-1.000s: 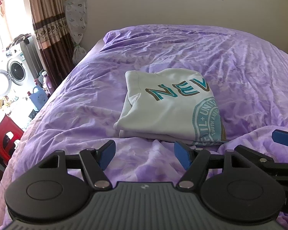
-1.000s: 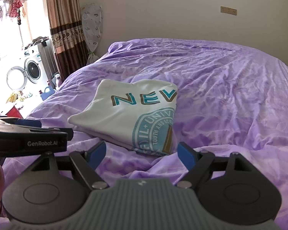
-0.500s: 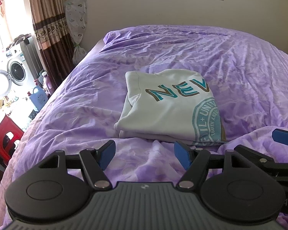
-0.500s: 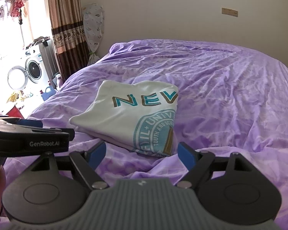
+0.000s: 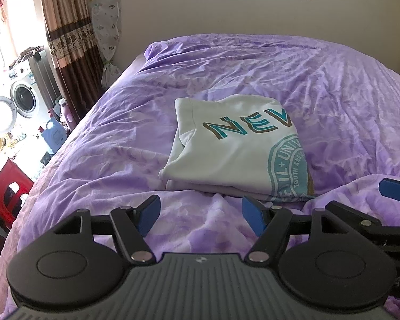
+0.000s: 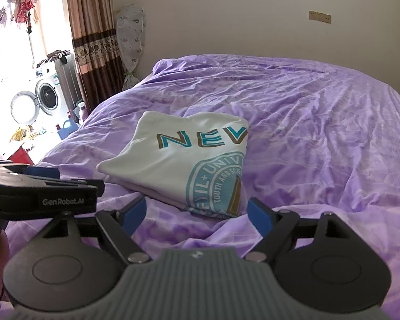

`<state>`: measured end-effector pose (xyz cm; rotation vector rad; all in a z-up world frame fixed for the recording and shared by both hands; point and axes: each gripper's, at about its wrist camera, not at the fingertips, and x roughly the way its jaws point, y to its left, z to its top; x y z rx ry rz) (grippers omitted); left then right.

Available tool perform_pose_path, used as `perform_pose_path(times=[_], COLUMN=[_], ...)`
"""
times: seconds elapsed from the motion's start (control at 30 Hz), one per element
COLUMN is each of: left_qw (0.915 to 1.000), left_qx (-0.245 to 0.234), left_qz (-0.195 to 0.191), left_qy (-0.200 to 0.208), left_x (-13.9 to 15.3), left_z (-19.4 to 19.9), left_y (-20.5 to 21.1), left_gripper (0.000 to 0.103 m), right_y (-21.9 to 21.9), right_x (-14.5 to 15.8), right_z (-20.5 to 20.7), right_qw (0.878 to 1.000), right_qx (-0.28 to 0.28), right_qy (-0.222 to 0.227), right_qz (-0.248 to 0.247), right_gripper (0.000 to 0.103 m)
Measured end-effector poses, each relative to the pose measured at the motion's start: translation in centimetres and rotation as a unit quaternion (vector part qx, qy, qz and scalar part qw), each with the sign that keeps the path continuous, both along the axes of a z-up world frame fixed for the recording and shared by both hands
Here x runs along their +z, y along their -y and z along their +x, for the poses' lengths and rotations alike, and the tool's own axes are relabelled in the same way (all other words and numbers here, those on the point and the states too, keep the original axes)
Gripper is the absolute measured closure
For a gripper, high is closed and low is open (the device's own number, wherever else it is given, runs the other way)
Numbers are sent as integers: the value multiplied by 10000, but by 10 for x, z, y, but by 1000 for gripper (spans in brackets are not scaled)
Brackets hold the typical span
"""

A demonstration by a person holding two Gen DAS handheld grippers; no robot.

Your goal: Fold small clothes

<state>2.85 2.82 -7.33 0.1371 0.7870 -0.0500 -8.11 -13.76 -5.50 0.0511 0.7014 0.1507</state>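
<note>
Nothing has moved since the earlier frames: both grippers hang where they were, and the shirt lies as it did. Far left, beyond the bed's edge, a washing machine (image 5: 24, 98) stands with its round door swung open, a red stool (image 5: 6, 184) nearer the camera and a blue detergent jug (image 5: 54, 136) between them. A brown patterned curtain (image 5: 69, 34) hangs beside the wall. The purple bedspread (image 5: 333, 93) is creased all over. On it, about the middle, rests the folded white T-shirt (image 5: 234, 154), front up, with teal letters "NEV" and part of a round teal emblem showing at its right fold. The left gripper (image 5: 200, 216) sits just short of the shirt's near edge, its blue-padded fingers (image 5: 148, 216) spread wide with only bedspread between them. To its right, the right gripper (image 6: 196, 216) is likewise spread wide and empty, the shirt's near corner lying just ahead of the gap; in its view the left gripper's body crosses the left side, with part of a hand below it
</note>
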Motion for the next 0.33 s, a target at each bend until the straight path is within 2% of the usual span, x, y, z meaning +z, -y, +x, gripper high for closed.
perform_pose_path(times=[0.33], left_qw=[10000], left_qx=[15], left_qz=[-35], left_qy=[26], left_x=[-1], left_z=[-2], left_y=[1], left_gripper=[22], right_y=[-1], right_x=[0], right_z=[0], right_qw=[10000], right_qx=[-2], right_qy=[-4], right_qz=[-1], right_gripper=[24])
